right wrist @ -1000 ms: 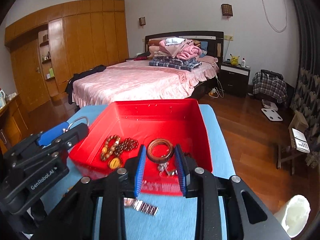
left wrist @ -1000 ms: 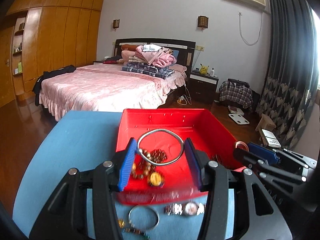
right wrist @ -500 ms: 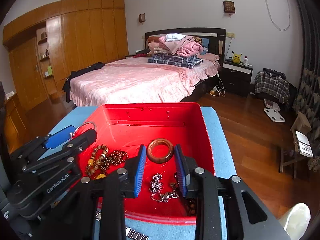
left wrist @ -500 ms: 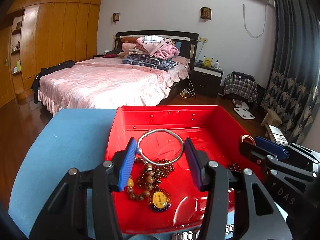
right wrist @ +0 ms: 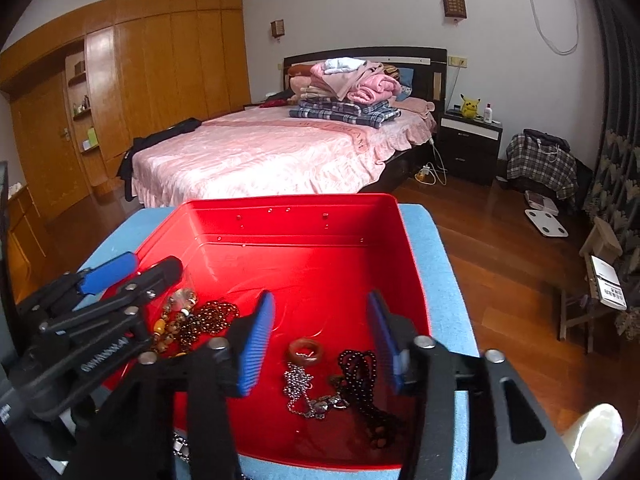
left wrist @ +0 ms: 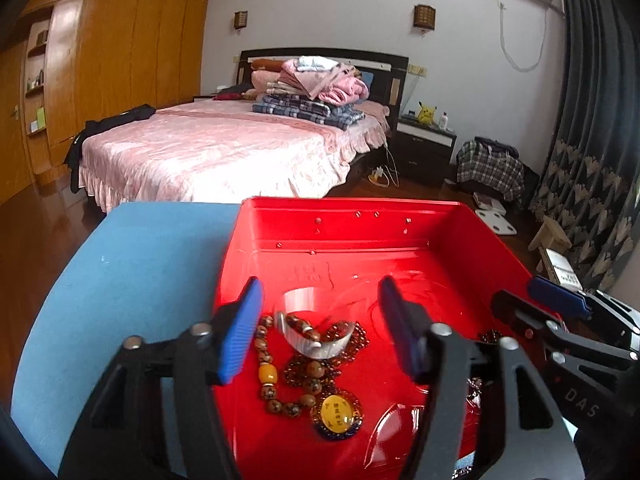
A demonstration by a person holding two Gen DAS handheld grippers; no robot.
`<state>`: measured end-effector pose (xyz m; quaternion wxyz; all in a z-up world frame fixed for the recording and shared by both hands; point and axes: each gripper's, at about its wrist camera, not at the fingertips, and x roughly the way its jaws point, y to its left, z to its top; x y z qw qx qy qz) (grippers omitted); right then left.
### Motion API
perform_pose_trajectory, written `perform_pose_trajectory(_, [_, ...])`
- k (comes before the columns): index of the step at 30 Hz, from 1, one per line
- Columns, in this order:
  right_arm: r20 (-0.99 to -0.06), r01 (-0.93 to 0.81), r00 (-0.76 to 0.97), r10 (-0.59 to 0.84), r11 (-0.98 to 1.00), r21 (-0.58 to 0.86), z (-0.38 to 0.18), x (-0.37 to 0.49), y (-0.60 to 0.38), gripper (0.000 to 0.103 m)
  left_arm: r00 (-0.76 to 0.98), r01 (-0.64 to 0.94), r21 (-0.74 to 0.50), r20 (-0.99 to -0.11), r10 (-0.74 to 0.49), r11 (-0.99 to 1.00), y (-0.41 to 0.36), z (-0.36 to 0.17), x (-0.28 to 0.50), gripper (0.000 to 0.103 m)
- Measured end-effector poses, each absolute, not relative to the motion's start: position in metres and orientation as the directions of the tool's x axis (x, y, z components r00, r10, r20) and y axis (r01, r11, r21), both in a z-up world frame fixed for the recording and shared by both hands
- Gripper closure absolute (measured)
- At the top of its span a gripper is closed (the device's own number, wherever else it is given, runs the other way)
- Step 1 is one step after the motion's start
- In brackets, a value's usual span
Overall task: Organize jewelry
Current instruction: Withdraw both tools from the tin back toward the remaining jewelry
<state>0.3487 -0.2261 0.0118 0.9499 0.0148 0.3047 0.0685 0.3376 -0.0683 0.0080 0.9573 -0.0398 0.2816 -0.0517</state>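
Observation:
A red tray stands on the blue-covered table. My left gripper hangs over its left part with its jaws opening. A silver bangle, blurred, lies loose between them on the wooden bead necklace with its yellow pendant, clear of both pads. My right gripper is over the tray's right part, jaws opening too. A brown wooden ring lies on the tray floor between its pads, untouched, beside a silver chain and a dark bead strand.
Each gripper shows in the other's view: the right gripper, the left gripper. A metal watch band peeks out at the table's front edge. Beyond the table are a pink bed, wooden floor and a low stool.
Both grippers moved forward over the tray and their jaws spread. The bangle left the left jaws and dropped onto the beads. The wooden ring left the right jaws and lies on the tray floor.

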Motion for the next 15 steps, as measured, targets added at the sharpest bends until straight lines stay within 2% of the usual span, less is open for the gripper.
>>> perform_pose_trajectory(2, [-0.567, -0.112, 0.813, 0.133, 0.991, 0.071, 0.014, 0.343, -0.229, 0.043, 0.842, 0.076, -0.104, -0.526, -0.12, 0.992, -0.065, 0.012, 0.332, 0.036])
perform_pose_trajectory(3, [-0.563, -0.111, 0.816, 0.133, 0.991, 0.074, 0.016, 0.339, -0.23, 0.039, 0.844, 0.078, -0.101, -0.523, -0.119, 0.992, -0.064, 0.014, 0.33, 0.031])
perform_pose_trajectory(4, [-0.56, -0.105, 0.819, 0.129, 0.992, 0.075, 0.018, 0.335, -0.232, 0.029, 0.846, 0.078, -0.098, -0.52, -0.118, 0.992, -0.062, 0.017, 0.324, 0.026])
perform_pose_trajectory(6, [-0.55, -0.095, 0.826, 0.12, 0.993, 0.073, 0.021, 0.327, -0.234, 0.017, 0.852, 0.087, -0.101, -0.509, -0.126, 0.991, -0.058, 0.023, 0.313, 0.019])
perform_pose_trajectory(9, [-0.542, -0.095, 0.832, 0.116, 0.993, 0.066, 0.024, 0.311, -0.235, 0.013, 0.858, 0.08, -0.1, -0.5, -0.119, 0.992, -0.052, 0.028, 0.293, 0.014])
perform_pose_trajectory(15, [-0.55, -0.103, 0.825, 0.13, 0.991, 0.08, 0.017, 0.278, -0.234, 0.012, 0.849, 0.056, -0.108, -0.519, -0.104, 0.993, -0.037, 0.024, 0.256, 0.013])
